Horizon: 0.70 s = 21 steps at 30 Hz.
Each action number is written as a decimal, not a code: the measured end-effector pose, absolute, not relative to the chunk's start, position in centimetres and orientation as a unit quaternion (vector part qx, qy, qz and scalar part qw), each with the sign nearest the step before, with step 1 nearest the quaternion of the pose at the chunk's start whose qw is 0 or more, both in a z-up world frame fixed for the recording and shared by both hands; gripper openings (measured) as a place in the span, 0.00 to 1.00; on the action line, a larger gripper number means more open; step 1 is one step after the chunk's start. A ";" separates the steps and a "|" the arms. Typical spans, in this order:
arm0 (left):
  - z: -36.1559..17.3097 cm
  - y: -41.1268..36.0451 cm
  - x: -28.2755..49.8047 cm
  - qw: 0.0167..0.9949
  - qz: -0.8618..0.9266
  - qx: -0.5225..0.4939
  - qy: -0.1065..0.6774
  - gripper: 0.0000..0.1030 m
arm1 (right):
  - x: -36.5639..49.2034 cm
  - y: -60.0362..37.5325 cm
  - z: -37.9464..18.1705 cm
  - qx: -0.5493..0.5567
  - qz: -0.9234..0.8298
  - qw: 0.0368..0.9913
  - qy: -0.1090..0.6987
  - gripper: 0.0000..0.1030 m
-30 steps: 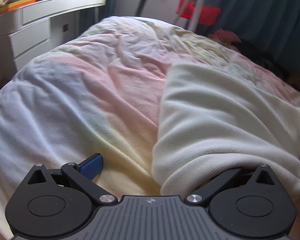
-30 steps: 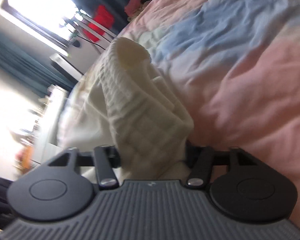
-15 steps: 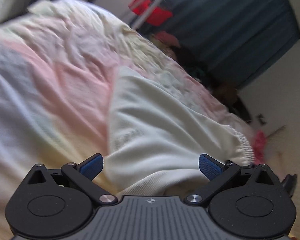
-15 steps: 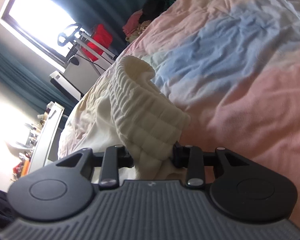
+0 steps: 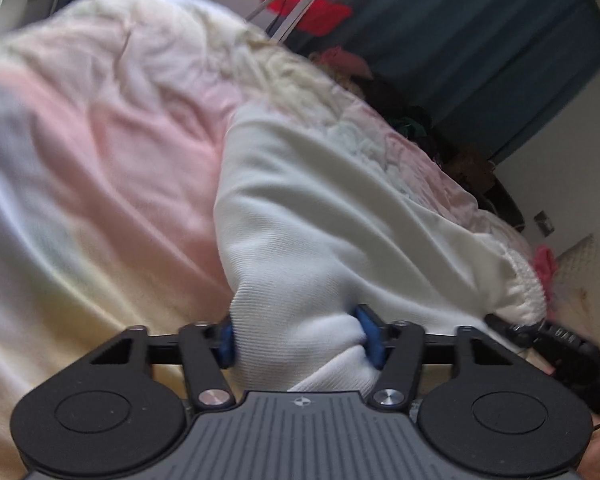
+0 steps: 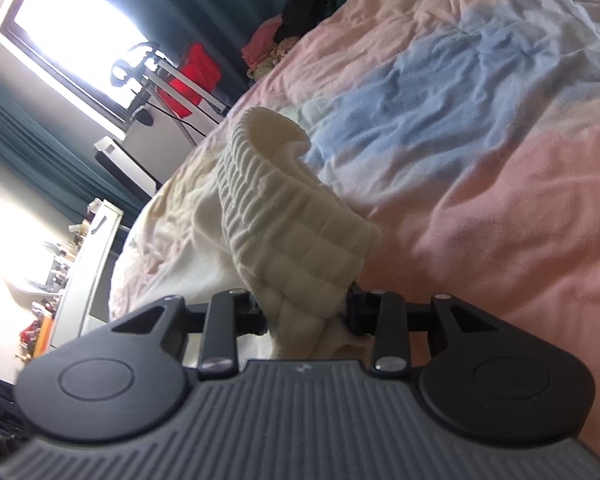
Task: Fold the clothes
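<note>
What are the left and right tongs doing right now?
Left tongs: closing, cream garment between the jaws.
Right tongs: closed on its ribbed waistband.

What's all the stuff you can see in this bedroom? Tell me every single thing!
Cream garment: one, cream-white, spread on the bed, ribbed band bunched at one end.
Bed cover: one, pastel pink, blue and yellow patches, rumpled, under the garment.
Curtains: dark teal, along the far wall.
Window: one, bright, between the curtains.
Red cloth: one, red, on a metal stand by the window.
Clothes pile: mixed pink and dark, beyond the bed's far edge.
White dresser: one, white, beside the bed, small clutter on top.
Left gripper: one, black with blue fingers, closing on a fold of the garment.
Right gripper: one, black, gripping the ribbed band.
</note>
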<state>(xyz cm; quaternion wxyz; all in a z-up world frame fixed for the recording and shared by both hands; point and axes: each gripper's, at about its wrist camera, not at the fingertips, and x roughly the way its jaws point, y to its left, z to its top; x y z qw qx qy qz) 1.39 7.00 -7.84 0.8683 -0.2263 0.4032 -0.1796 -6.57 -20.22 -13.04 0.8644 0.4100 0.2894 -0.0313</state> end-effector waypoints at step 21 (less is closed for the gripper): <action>5.1 -12.2 8.4 0.857 -0.200 -0.227 0.418 0.40 | -6.2 -35.2 -0.8 0.451 -0.087 0.861 0.219 0.32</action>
